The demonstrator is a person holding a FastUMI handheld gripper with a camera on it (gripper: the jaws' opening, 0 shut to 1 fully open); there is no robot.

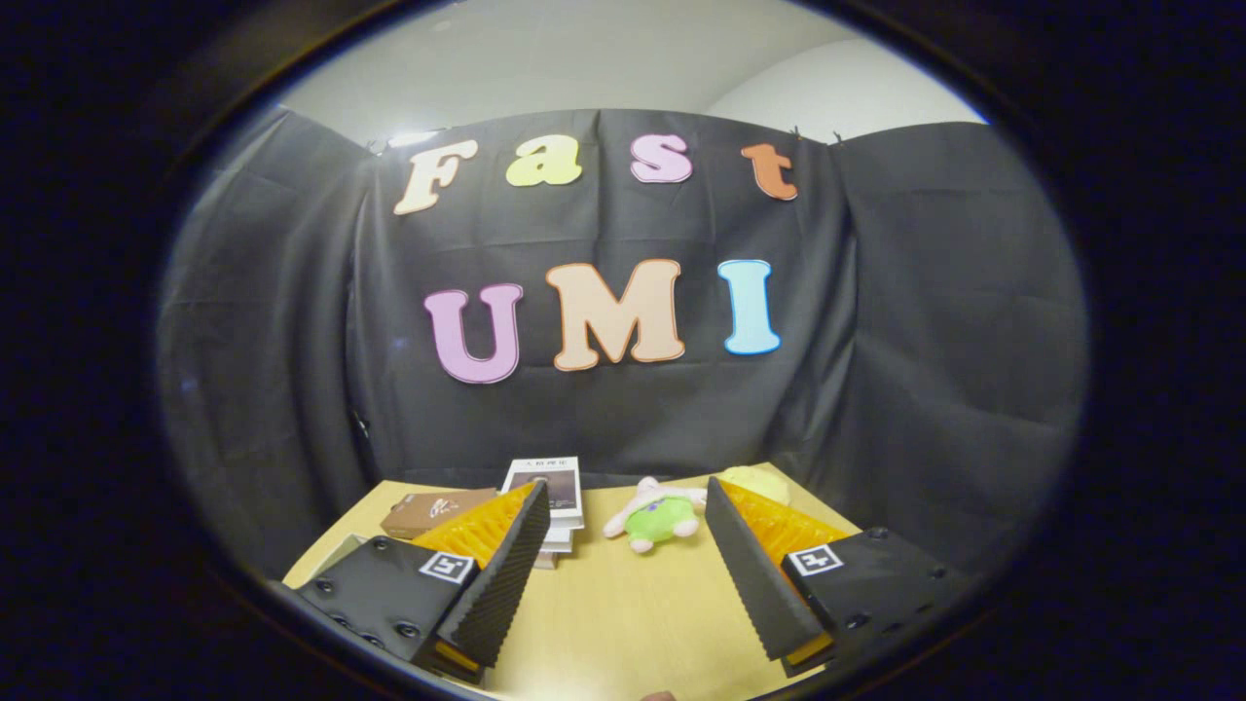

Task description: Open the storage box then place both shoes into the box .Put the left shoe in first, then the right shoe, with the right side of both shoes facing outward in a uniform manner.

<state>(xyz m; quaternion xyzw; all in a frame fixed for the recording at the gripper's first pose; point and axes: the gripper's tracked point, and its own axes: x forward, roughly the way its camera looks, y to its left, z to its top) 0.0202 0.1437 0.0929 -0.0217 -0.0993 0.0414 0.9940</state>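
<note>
my fingers (623, 526) gape wide and hold nothing over the bare worktop (623, 604); beyond them a plush toy (654, 518), left of it stacked books (547, 497); can't see shoes or storage box.

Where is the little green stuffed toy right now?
In the gripper view, the stuffed toy lies on the table beyond the open gripper, between the stack of books and a yellow thing.

Hand-held gripper (623, 501) spread wide, plush toy (654, 518) beyond its fingers.
</note>
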